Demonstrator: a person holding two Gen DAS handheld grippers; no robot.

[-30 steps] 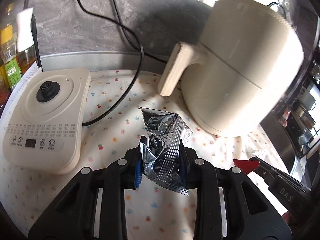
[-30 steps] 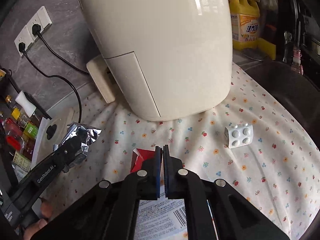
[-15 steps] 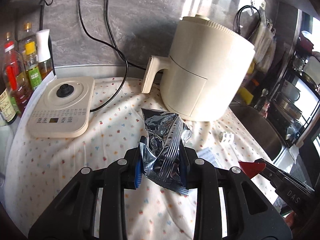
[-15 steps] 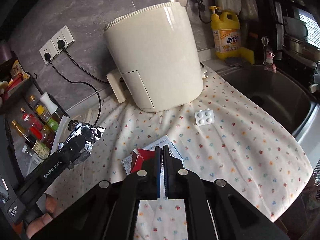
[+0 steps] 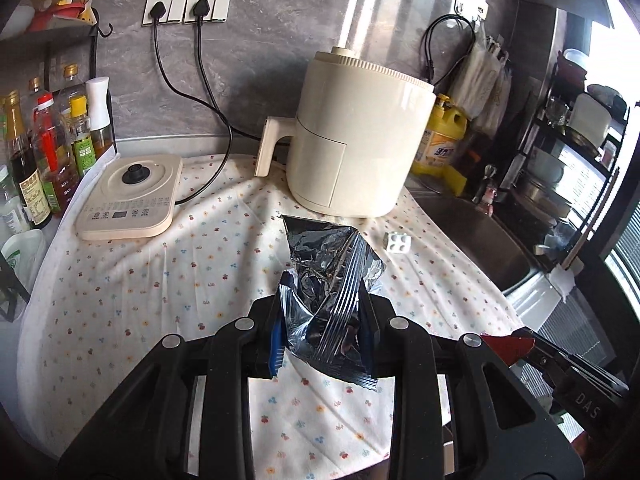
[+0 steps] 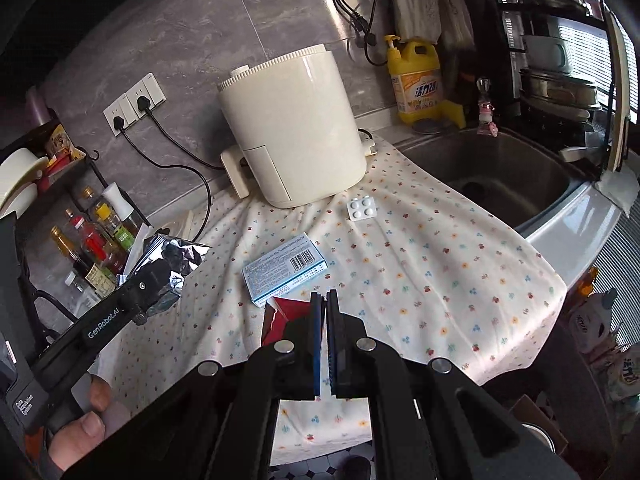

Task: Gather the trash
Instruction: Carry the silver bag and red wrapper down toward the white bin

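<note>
A crumpled silver foil bag [image 5: 328,276] stands up between the pads of my left gripper [image 5: 323,326], which is shut on it above the flowered cloth [image 5: 160,288]. The right wrist view shows the same bag [image 6: 176,254] at the left gripper's tip [image 6: 160,276]. My right gripper [image 6: 324,300] is shut on a red wrapper scrap [image 6: 280,314], which sticks out to its left; the scrap [image 5: 506,346] also shows at the lower right of the left wrist view. On the cloth lie a blue-and-white box [image 6: 286,268] and a white blister pack [image 6: 362,209].
A cream air fryer [image 6: 294,140] stands at the back of the counter, with a kettle base [image 5: 130,196] and sauce bottles [image 5: 48,148] to its left. A steel sink [image 6: 492,176] and yellow detergent bottle [image 6: 416,80] are on the right. A hand [image 6: 80,420] holds the left gripper's handle.
Both grippers have drawn back and upward from the air fryer, so more of the counter shows. The foil bag and the red scrap stay gripped.
</note>
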